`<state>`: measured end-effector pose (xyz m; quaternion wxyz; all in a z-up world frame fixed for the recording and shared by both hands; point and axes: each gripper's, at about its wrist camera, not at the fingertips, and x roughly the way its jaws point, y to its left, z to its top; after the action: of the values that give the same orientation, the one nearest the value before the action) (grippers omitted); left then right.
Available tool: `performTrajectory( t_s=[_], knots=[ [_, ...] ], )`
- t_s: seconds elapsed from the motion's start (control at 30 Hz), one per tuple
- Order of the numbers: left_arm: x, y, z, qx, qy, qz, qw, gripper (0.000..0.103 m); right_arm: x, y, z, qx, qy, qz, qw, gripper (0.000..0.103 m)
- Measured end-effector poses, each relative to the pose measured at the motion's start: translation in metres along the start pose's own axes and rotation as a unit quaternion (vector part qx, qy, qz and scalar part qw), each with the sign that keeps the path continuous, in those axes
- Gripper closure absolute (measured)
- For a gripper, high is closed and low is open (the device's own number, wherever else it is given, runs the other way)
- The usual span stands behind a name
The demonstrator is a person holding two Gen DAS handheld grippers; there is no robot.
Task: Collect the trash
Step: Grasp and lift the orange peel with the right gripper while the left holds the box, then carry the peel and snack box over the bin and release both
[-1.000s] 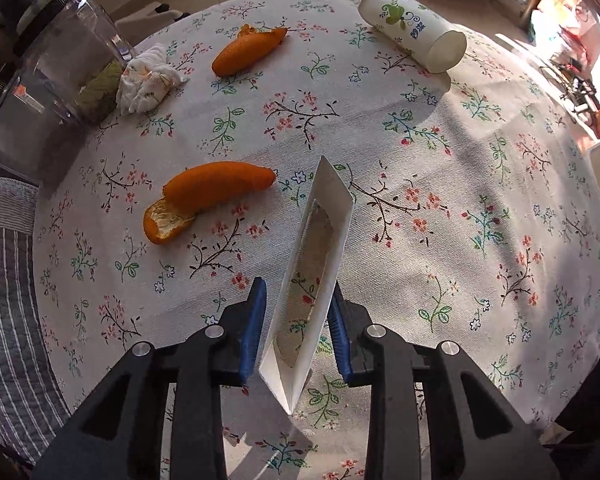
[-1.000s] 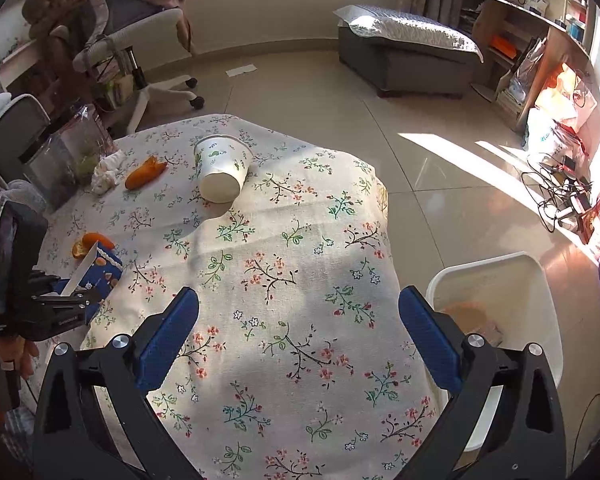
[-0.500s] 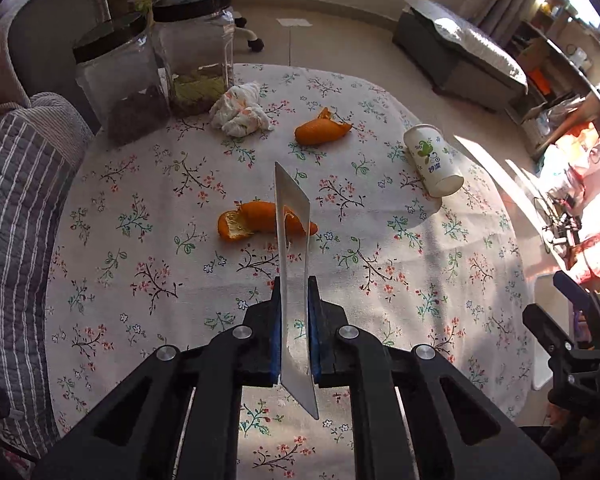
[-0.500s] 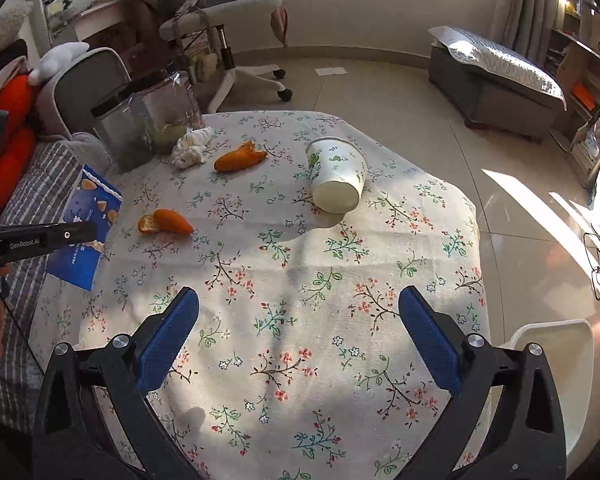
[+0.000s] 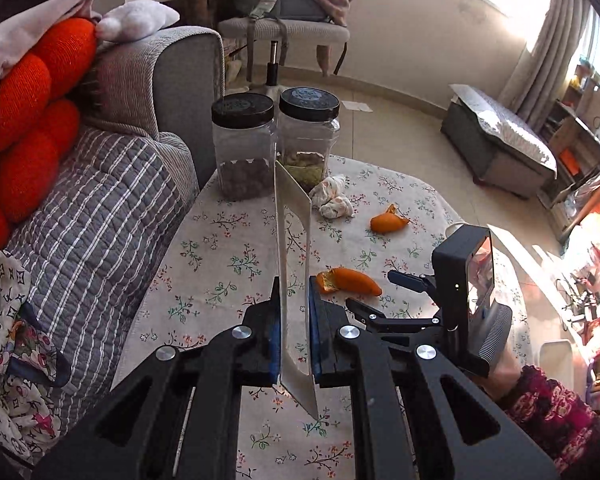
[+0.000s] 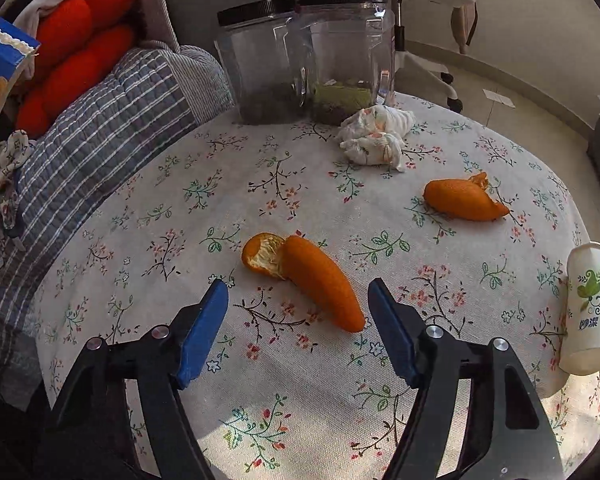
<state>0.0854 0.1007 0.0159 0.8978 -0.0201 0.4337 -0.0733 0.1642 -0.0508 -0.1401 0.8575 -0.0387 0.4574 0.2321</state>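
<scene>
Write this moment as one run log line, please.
left gripper: shut on flat white-and-blue snack packet | right gripper: closing around near orange peel, not touching | phase: reach

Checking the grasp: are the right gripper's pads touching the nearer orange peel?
Apart. Right wrist view: tablecloth shows between the right gripper's closing pads and the peel.

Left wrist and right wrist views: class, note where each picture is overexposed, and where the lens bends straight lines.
Left wrist view: sunlight blows out the floor and clutter at the right edge; the curtain bows with the lens. Right wrist view: light is even and soft, the tablecloth bulges like a dome, corners go black, and the paper cup stretches at the edge.
</scene>
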Motion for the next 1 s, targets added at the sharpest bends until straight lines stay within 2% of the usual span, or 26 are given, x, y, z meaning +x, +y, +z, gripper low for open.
performTrajectory(
  t_s=[0.07, 0.17, 0.23, 0.27, 0.33, 0.57, 0.8, 1.0],
  knots=[
    [-0.001, 0.002, -0.003, -0.001, 0.002, 0.000, 1.0000, 0.092, 0.012, 0.004, 0.004, -0.010, 0.009, 0.000, 1.000, 0.040],
    [0.004, 0.005, -0.005, -0.001, 0.009, 0.001, 1.0000, 0.092, 0.027, 0.003, 0.005, -0.010, 0.025, -0.006, 1.000, 0.052],
    [0.005, 0.006, -0.006, -0.001, 0.010, 0.003, 0.9999, 0.092, 0.033, 0.000, 0.005, -0.006, 0.028, -0.018, 0.999, 0.065],
    [0.005, 0.007, -0.006, -0.002, 0.010, 0.003, 0.9999, 0.092, 0.032, -0.001, 0.005, -0.004, 0.025, -0.023, 0.999, 0.069],
    [0.005, 0.008, -0.006, -0.003, 0.010, 0.003, 0.9999, 0.092, 0.030, -0.004, 0.005, 0.010, 0.025, -0.023, 0.999, 0.085],
    [0.016, 0.011, -0.006, -0.014, 0.023, 0.005, 0.9996, 0.092, 0.004, -0.008, -0.011, 0.070, 0.013, -0.051, 0.996, 0.090],
    [0.012, -0.008, -0.006, 0.004, 0.014, -0.001, 0.9999, 0.092, -0.058, -0.011, -0.028, 0.111, -0.014, -0.122, 0.986, 0.090],
    [0.001, -0.031, -0.009, 0.011, -0.002, -0.029, 0.9995, 0.092, -0.122, -0.021, -0.048, 0.140, -0.035, -0.181, 0.973, 0.090]
  ],
)
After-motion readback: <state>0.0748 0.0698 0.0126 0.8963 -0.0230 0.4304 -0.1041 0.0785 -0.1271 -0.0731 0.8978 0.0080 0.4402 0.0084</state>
